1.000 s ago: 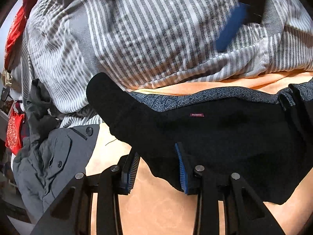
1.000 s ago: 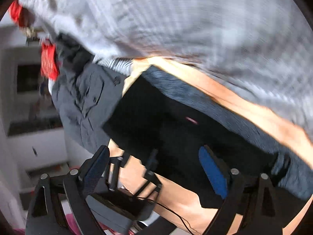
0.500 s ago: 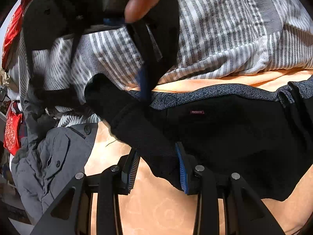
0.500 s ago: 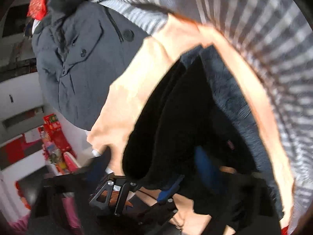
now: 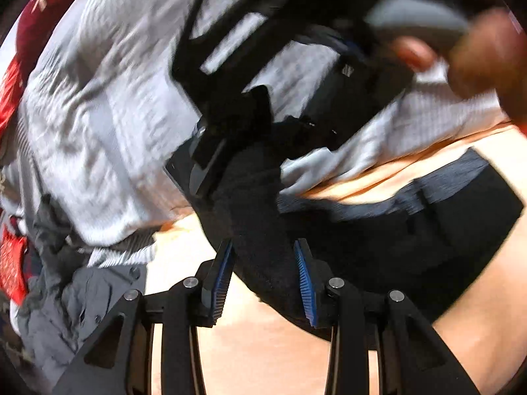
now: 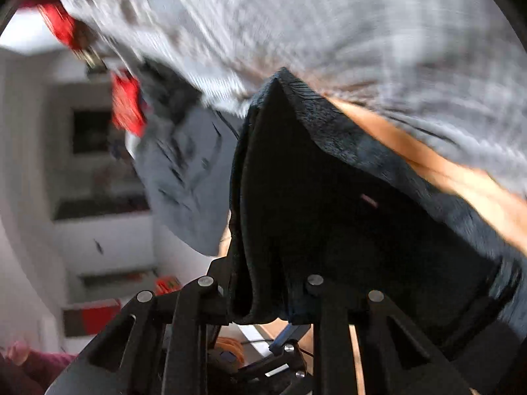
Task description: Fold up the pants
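The black pants (image 5: 378, 247) with a grey-blue waistband lie across an orange bed sheet (image 5: 263, 355). My left gripper (image 5: 263, 281) is shut on their near left edge, the cloth pinched between the blue pads (image 5: 304, 283) and lifted. In the left wrist view my right gripper (image 5: 230, 151) hangs blurred above that same corner, held by a hand (image 5: 487, 56). In its own view the right gripper (image 6: 260, 299) is closing its jaws on a bunched fold of the pants (image 6: 329, 214). The cloth hides its pads.
A grey-and-white striped blanket (image 5: 98, 115) is heaped behind the pants. A grey jacket (image 5: 82, 296) lies at the left end of the bed. Red items (image 6: 126, 105) and white shelving (image 6: 98, 230) stand beyond the bed's left edge.
My right gripper swung from the far side to the pants' left corner and closed on a fold. My left gripper rose, lifting the held edge off the sheet.
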`<control>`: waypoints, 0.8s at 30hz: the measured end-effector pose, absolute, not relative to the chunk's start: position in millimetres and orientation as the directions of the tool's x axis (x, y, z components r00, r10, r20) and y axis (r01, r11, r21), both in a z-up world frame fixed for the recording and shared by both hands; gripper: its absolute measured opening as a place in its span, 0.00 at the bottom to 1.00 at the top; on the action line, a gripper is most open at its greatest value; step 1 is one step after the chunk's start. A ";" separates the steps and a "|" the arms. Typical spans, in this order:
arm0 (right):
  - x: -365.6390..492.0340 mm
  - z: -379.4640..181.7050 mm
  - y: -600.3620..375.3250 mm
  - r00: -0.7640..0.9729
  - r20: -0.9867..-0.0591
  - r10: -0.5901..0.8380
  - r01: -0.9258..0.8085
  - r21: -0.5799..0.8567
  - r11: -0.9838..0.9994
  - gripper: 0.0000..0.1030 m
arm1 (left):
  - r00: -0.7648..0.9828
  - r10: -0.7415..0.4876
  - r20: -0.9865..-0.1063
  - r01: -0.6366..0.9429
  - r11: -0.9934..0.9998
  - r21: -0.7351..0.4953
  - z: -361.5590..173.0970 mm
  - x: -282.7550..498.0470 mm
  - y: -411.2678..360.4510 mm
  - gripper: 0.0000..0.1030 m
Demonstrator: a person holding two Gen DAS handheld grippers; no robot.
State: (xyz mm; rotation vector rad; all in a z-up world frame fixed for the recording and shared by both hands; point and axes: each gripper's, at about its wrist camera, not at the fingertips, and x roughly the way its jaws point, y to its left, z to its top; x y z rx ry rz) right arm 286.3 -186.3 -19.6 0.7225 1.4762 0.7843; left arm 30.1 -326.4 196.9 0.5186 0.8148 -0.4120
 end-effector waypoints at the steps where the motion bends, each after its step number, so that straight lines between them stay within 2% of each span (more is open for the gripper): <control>1: 275.7 -16.0 -205.4 -0.001 -0.544 0.839 0.003 0.839 0.544 0.23 | 0.613 -0.169 -0.772 0.550 0.792 0.263 202.8 25.6 -335.3 0.37; 6: 220.2 -4.6 -289.6 0.206 -0.440 0.874 0.060 0.897 0.438 0.23 | 0.568 -0.265 -0.779 0.644 0.733 0.219 227.5 -0.2 -393.8 0.37; 13: 137.1 -21.9 -411.2 0.439 -0.366 0.820 0.149 0.930 0.335 0.23 | 0.486 -0.357 -0.798 0.782 0.584 0.216 223.5 -48.6 -499.0 0.37; 18: 69.2 -88.2 -492.4 0.578 -0.368 0.728 0.298 0.926 0.231 0.23 | 0.381 -0.351 -0.855 0.864 0.465 0.194 178.6 -83.3 -563.8 0.37; 24: 11.4 -182.8 -525.0 0.608 -0.389 0.692 0.459 0.884 0.094 0.23 | 0.310 -0.216 -0.926 0.893 0.401 0.206 116.4 -108.6 -582.4 0.37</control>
